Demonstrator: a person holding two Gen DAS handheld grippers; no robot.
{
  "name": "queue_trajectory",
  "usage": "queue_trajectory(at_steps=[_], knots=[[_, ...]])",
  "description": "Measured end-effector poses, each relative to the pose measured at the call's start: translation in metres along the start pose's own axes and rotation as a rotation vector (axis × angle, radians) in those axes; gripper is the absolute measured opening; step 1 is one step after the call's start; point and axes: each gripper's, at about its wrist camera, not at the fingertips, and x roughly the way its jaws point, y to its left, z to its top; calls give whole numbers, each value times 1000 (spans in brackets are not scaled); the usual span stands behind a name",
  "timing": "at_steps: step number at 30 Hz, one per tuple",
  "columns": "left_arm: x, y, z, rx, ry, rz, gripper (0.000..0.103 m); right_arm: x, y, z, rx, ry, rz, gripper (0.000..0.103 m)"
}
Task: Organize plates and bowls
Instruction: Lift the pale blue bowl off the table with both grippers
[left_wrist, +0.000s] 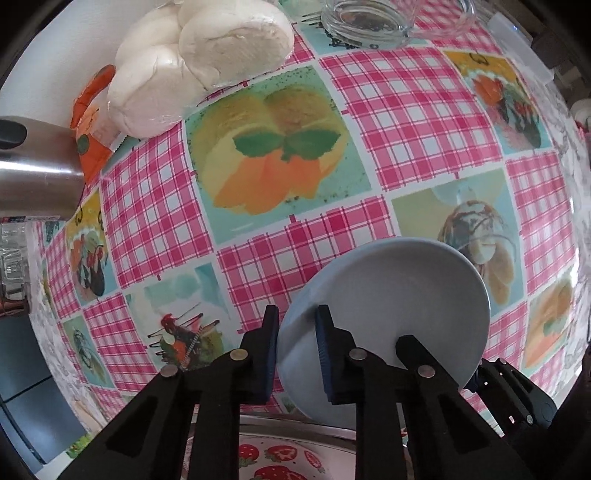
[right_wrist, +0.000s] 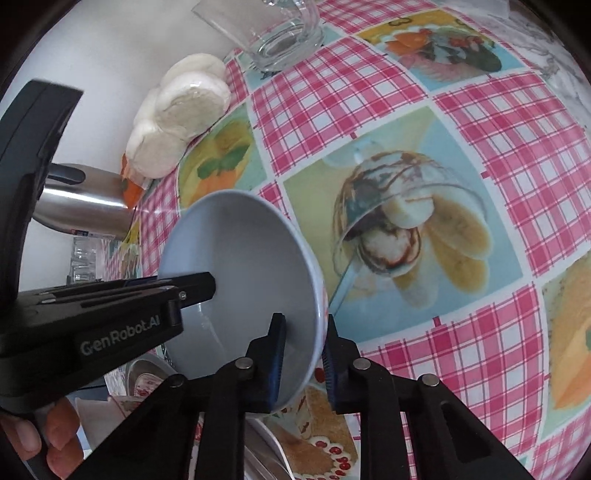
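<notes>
A pale blue bowl (left_wrist: 391, 317) hangs tilted above the checked tablecloth (left_wrist: 406, 103), held by both grippers on opposite sides of its rim. In the left wrist view my left gripper (left_wrist: 297, 350) is shut on the bowl's wall, one blue pad inside and one outside. Past the bowl's far side, the right gripper (left_wrist: 517, 395) shows only in part. In the right wrist view my right gripper (right_wrist: 304, 354) pinches the bowl (right_wrist: 243, 266) at its near rim. The left gripper (right_wrist: 199, 286) clamps the rim on the left, held by a hand (right_wrist: 51, 435).
A strawberry-print plate (left_wrist: 273, 463) inside a metal rim (left_wrist: 295, 424) lies below the bowl. A bag of white buns (left_wrist: 199, 59), a steel kettle (left_wrist: 37, 170) and a glass jug (left_wrist: 369, 22) stand along the back. The cloth's marble-print border (left_wrist: 576, 155) marks the right edge.
</notes>
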Motion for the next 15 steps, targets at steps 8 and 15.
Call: queue_trajectory(at_steps=[8, 15], knots=[[-22, -2, 0, 4, -56, -51, 17, -21, -12, 6, 31, -35, -10, 19], [-60, 0, -9, -14, -159, -93, 17, -53, -5, 8, 11, -105, -6, 19]])
